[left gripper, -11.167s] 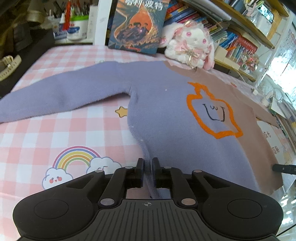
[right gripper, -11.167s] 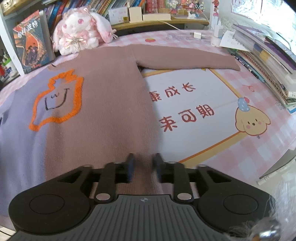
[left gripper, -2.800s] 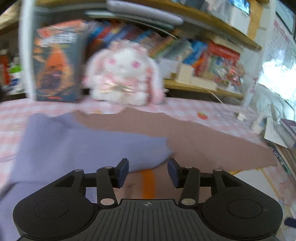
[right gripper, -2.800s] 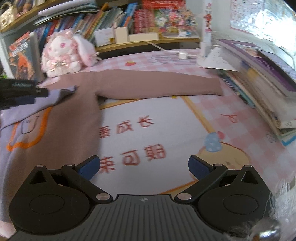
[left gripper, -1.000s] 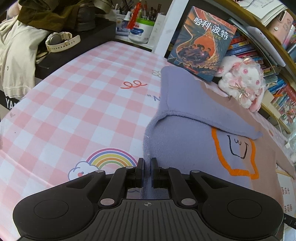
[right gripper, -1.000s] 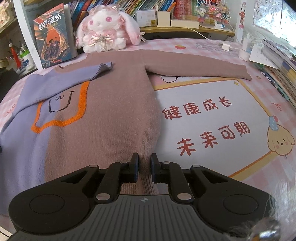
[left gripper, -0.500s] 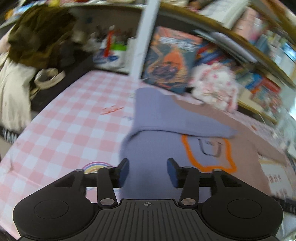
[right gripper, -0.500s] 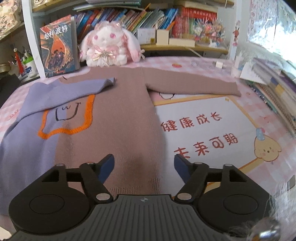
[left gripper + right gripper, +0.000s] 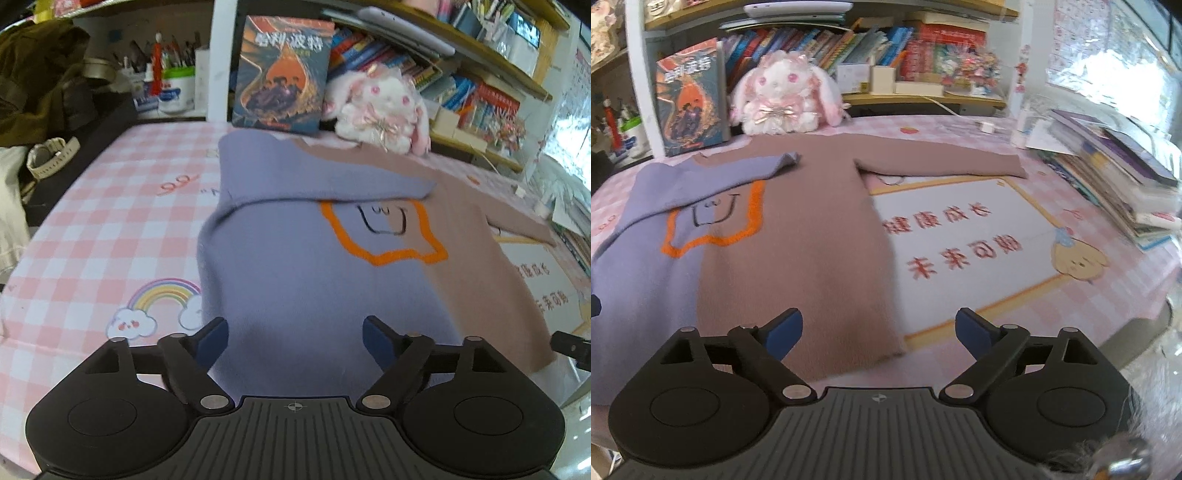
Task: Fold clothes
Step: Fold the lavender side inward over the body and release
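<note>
On the pink checked worktop [image 9: 96, 236] the sweater [image 9: 798, 236] lies flat, purple sleeve [image 9: 317, 177] folded across the chest, brown sleeve [image 9: 942, 164] stretched sideways. Left gripper [image 9: 295, 338] and right gripper [image 9: 879, 328] hover spread, holding nothing, near the hem.

The sweater [image 9: 798, 236] hem is hidden behind the right gripper [image 9: 879, 332] body.

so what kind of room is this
Likely a child's bedroom or study: crowded bookshelves, a plush bunny, and a sweater spread on a pink checked cartoon cloth.
</note>
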